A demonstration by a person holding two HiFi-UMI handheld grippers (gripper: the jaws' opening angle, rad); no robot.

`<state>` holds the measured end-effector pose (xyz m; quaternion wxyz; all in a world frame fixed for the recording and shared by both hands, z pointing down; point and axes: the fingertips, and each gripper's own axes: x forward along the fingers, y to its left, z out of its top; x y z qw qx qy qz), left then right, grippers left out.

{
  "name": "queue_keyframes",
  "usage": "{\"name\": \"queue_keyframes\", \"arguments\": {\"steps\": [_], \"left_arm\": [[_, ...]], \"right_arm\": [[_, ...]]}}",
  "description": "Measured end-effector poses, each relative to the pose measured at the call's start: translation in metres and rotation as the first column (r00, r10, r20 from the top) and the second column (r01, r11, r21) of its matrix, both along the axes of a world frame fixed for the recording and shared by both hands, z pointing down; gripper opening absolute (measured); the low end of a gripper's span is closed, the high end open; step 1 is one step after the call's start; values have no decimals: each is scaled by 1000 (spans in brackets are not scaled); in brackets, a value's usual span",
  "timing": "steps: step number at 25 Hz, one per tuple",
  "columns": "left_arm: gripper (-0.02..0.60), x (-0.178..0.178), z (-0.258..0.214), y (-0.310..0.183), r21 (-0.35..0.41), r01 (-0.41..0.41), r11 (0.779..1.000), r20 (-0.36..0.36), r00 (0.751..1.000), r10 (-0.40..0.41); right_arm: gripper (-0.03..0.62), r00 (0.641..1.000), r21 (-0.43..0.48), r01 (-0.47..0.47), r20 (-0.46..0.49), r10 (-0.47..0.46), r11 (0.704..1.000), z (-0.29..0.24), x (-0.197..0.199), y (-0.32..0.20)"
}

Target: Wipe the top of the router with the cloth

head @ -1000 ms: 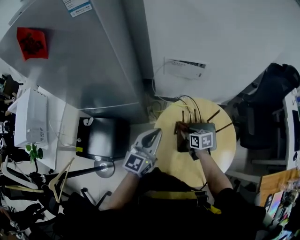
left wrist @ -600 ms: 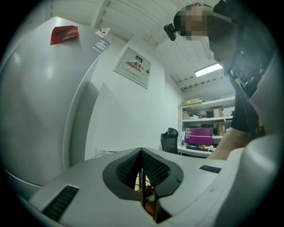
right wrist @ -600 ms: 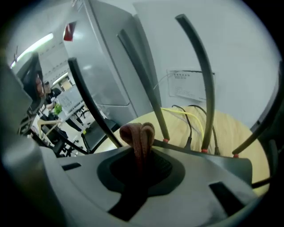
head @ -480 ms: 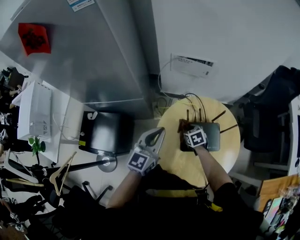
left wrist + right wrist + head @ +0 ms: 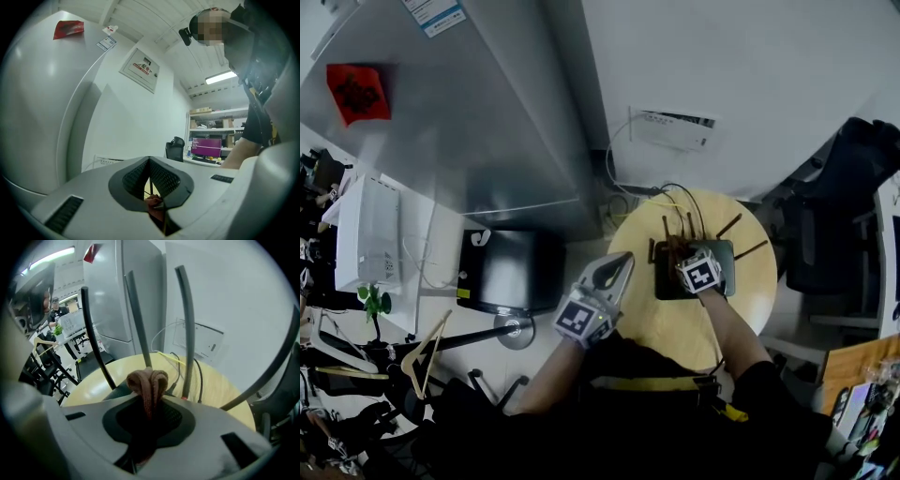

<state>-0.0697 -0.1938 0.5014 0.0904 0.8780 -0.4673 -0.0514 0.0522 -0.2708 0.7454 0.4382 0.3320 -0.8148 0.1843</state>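
A dark flat router with several upright antennas lies on the round yellow table. My right gripper is over the router's top, shut on a folded brown cloth that bulges out past its fingertips; the cloth shows at the router's far edge in the head view. My left gripper hangs off the table's left edge, jaws closed with nothing between them, pointing towards the wall. Through its closed jaws a sliver of the brown cloth shows.
A grey cabinet and white wall stand behind the table, with a wall box and cables running down to the router. A black box sits on the floor at left. An office chair is to the right.
My right gripper with the cloth has slid from the router's right part leftwards and towards the far edge near the antennas. The left gripper has barely moved.
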Motion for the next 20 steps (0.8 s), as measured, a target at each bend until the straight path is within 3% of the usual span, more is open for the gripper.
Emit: {"name": "queue_keyframes", "arguments": {"steps": [7, 20], "left_arm": [[0, 14, 1, -3, -23, -53, 998, 20, 998, 54], [0, 12, 8, 1, -43, -53, 998, 8, 999, 54]], "right_arm": [[61, 997, 7, -67, -25, 67, 998, 0, 39, -10], [61, 982, 42, -160, -97, 164, 986, 0, 99, -21]]}}
